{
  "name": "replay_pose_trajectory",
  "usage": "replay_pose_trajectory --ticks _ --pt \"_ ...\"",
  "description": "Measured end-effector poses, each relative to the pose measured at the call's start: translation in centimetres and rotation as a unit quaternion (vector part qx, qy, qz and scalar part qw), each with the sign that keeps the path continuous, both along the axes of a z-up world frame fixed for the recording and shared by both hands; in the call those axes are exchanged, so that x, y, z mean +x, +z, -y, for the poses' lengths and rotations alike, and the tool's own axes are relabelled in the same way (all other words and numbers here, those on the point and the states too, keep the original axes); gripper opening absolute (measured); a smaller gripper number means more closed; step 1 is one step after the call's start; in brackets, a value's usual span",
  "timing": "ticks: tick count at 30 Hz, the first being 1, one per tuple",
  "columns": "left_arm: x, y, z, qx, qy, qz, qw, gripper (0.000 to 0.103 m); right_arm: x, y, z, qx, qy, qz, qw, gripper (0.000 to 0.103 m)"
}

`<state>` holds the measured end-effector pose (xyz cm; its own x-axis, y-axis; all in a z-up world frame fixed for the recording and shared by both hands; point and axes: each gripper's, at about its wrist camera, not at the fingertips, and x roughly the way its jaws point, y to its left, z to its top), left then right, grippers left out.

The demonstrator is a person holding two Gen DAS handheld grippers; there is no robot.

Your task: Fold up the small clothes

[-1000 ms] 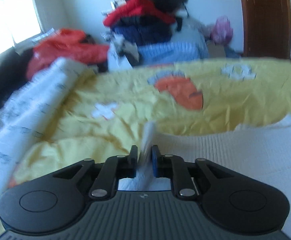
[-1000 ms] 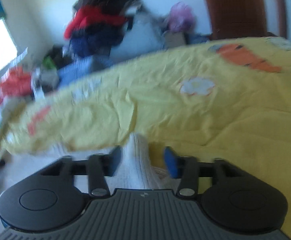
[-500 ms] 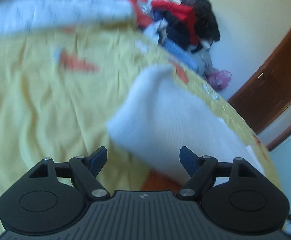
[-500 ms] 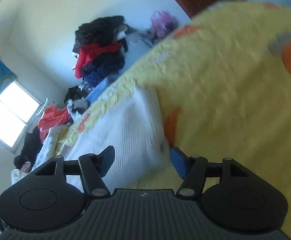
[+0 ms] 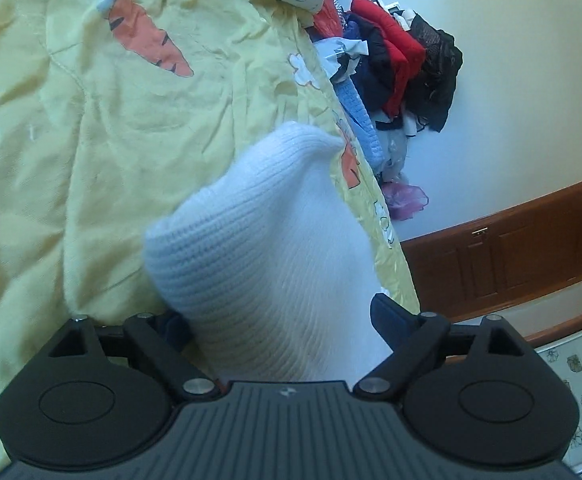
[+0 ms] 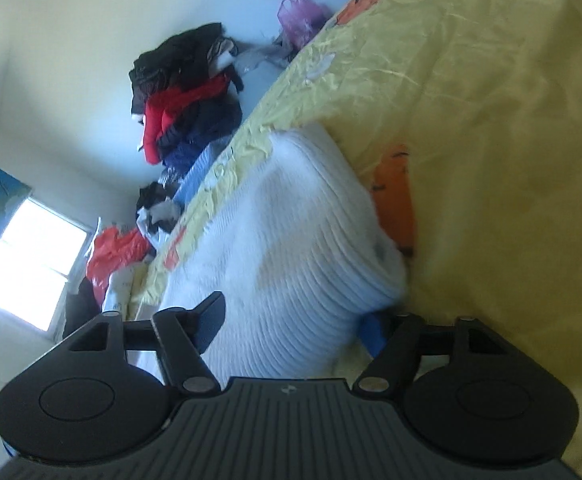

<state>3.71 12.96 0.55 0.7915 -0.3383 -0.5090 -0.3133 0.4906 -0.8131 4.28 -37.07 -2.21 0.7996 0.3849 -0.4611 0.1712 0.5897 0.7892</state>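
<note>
White and knitted, the small folded garment (image 5: 267, 248) lies on a yellow bedcover (image 5: 91, 152) with orange carrot prints. In the left wrist view it sits right in front of the left gripper (image 5: 279, 320), and its near end fills the gap between the two fingers. Those jaws have just been opening and now stand wide apart. The right-hand finger is clear of the cloth; the left-hand one is partly hidden behind the knit, so it may be brushing it, but I cannot be sure.

In the right wrist view the same white garment (image 6: 303, 248) lies between the fingers of the right gripper (image 6: 291, 320) too. These jaws have also just been opening. They stand apart, and the cloth looks loose between them, not squeezed.

Far off, against the pale wall, sits a pile of clothes (image 6: 187, 92), black, red and dark blue. A bright window (image 6: 27, 268) shows at the left of the right wrist view. A brown wooden door (image 5: 503, 252) shows at the right of the left wrist view.
</note>
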Motion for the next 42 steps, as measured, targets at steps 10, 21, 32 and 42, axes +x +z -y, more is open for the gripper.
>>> replay_pose_trajectory --ticks 10,21,32,42 --pt "0.3 0.4 1.7 0.063 0.018 0.021 0.9976 0.091 1.0 -0.2 -1.3 -0.047 -0.041 -0.003 0.998 0.045" --pt "0.6 -1.0 -0.5 0.018 0.035 -0.032 0.9987 0.026 1.3 -0.5 -0.5 -0.013 -0.031 -0.011 0.999 0.030" --pt "-1.7 3.8 0.2 0.054 -0.020 0.003 0.9983 0.020 -0.4 3.0 0.8 0.020 -0.003 0.026 0.999 0.026" --pt "-9.5 1.4 -1.3 0.072 -0.078 -0.022 0.9940 0.023 -8.3 1.7 2.6 0.020 0.036 -0.015 0.999 0.028"
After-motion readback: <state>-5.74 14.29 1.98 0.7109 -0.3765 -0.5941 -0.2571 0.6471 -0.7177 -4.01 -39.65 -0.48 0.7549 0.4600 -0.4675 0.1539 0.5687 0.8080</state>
